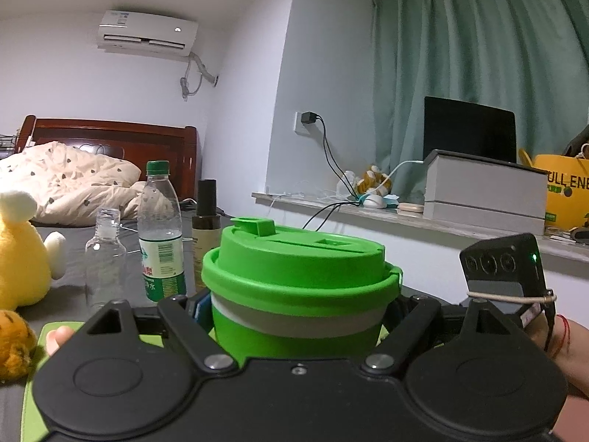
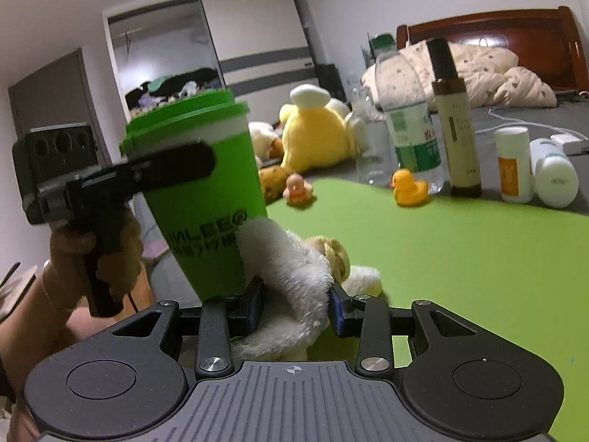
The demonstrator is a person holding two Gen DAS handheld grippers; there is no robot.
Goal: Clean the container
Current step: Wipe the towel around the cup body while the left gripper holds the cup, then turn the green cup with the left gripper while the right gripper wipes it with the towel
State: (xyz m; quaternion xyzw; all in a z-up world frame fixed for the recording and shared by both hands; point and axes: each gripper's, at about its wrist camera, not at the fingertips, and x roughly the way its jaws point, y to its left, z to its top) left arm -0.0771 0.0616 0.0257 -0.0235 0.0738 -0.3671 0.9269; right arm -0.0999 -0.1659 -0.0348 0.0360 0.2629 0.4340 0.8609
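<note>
Wiping step, as we judged it: cup gripped, cloth brought to its side, rubbing apparently just beginning.

Left gripper (image 1: 296, 316): fingers clenched on the green lidded cup (image 1: 298, 280), one pad on each side of the body just under the lid's rim. In the right wrist view we saw one left finger (image 2: 173, 164) lying across the upper part of the cup, at its pale band. The cup was held up off the green mat (image 2: 460, 258) and leaned a little; its lid (image 1: 294, 254) was on, flip tab closed.

Right gripper (image 2: 296, 305): fingers closed on a fluffy white cloth (image 2: 283, 265), bunched between the blue pads. The cloth's upper fold lay against the lower part of the cup wall, beside the printed lettering; we could not tell how firmly it pressed. A pale yellow patch showed within or behind the cloth; we could not make out what it was.

Next move, in our judgement: draw the cloth along the wall while the left fingers held the cup steady, then turn the cup to reach the far side. The band under the left pads would stay unwiped unless regripped.

Beyond the mat: rubber ducks (image 2: 408, 188), plastic water bottle (image 2: 408, 118), dark-capped bottle (image 2: 454, 121), well apart from the work.
</note>
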